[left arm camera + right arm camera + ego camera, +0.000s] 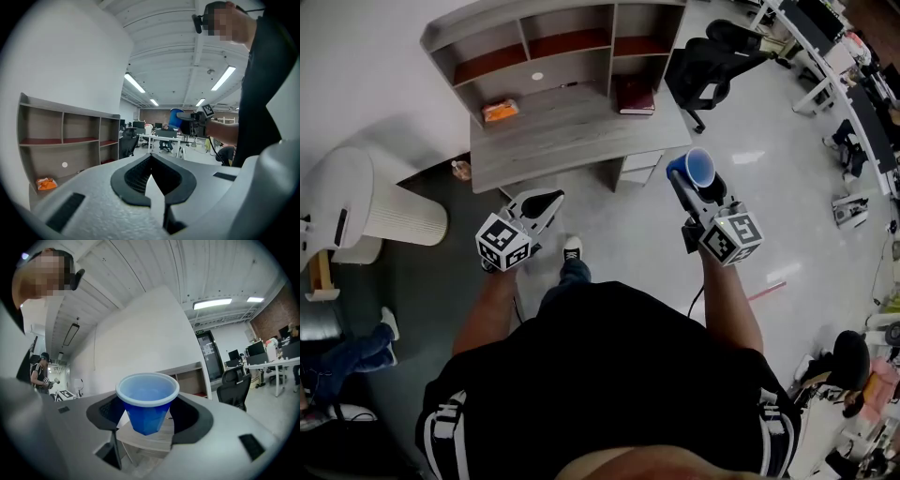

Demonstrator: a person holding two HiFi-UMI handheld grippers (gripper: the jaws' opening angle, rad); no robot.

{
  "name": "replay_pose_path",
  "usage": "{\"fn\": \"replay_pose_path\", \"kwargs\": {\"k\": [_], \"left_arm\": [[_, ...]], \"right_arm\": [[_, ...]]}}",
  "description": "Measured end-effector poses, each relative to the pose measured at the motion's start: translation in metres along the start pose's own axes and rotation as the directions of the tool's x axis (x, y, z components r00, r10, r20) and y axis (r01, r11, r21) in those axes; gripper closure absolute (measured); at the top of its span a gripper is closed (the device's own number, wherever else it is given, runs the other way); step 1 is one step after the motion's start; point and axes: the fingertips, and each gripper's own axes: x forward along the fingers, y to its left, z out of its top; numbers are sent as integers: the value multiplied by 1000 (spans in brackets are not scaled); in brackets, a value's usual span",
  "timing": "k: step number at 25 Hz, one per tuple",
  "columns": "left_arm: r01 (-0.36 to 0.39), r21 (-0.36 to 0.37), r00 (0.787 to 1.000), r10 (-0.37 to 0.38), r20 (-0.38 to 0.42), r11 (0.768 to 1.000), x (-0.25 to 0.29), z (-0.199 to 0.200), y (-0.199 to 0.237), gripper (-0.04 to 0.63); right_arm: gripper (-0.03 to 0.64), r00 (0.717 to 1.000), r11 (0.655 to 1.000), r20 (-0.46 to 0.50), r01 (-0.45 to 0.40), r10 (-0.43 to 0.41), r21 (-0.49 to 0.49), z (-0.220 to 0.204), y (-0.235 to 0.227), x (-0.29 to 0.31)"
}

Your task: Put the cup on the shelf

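Above the glossy floor, near-right of the grey wood-grain shelf (521,21), the right gripper (695,181) clasps a smooth, tapered blue plastic cup (699,167). The left gripper (547,201) has its jaws pressed together, empty.

The left hand-held gripper (151,161) is resting closed and empty. At 1 o'clock from it, the right hand-held gripper (183,120) is holding a blue cup (175,118). The shelf (65,140) is standing at 9 o'clock.

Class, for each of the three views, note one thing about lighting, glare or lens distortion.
Head view: glare patches on the glossy floor, straight lines bowed towards the edges. Left gripper view: heavy fisheye, dark rounded corners, strip lights blown out. Right gripper view: blue cup sharp and evenly lit, ceiling lamp overexposed.
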Motion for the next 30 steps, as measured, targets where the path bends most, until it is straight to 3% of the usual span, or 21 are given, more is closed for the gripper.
{"fn": "replay_pose_path", "kwargs": {"k": [17, 22, 30], "left_arm": [[76, 4, 997, -76, -5, 997, 60, 25, 151, 578], [163, 14, 986, -163, 22, 987, 68, 35, 172, 578], [230, 58, 973, -229, -23, 972, 75, 34, 201, 578]], "right_arm": [[321, 998, 998, -19, 62, -62, 0, 10, -47, 138], [321, 995, 995, -24, 95, -95, -5, 13, -53, 167], [321, 994, 994, -21, 111, -111, -11, 18, -50, 207]]}}
